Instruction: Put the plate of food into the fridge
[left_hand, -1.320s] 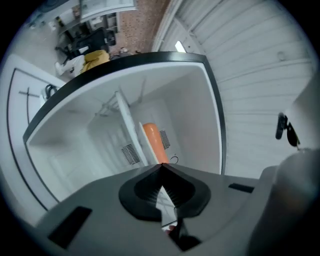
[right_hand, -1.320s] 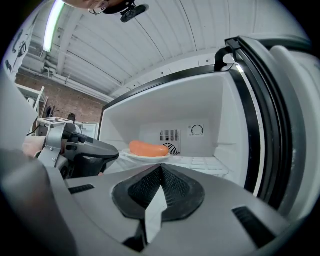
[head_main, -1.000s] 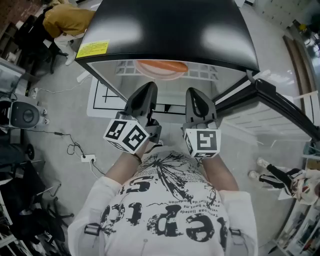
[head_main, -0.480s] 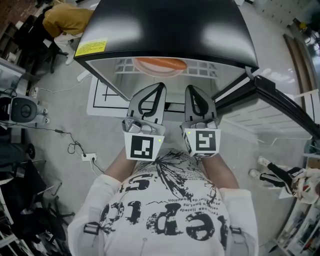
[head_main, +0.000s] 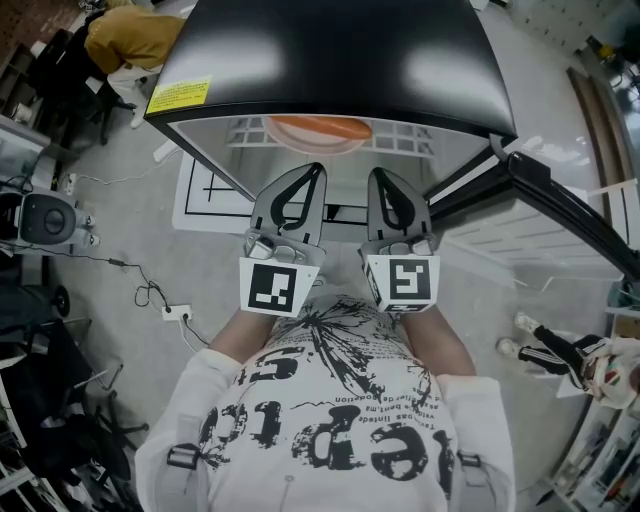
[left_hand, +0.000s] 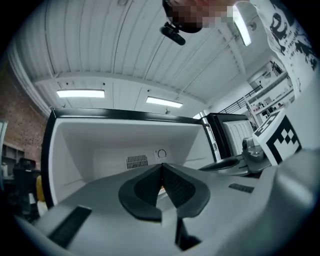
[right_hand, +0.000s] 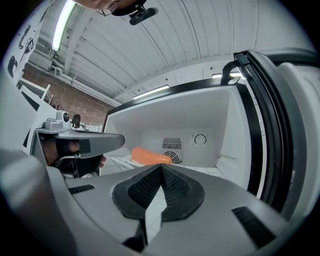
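Open fridge viewed from above.
An orange plate is seen on the wire shelf at 12 o'clock; the left gripper and right gripper are held side by side just short of it, and the door is swung out toward 3 o'clock.

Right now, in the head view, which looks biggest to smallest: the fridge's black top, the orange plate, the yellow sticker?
1. fridge's black top, by far.
2. orange plate, partly hidden under that top.
3. yellow sticker, nearly the plate's visible size, so these two are unsure.
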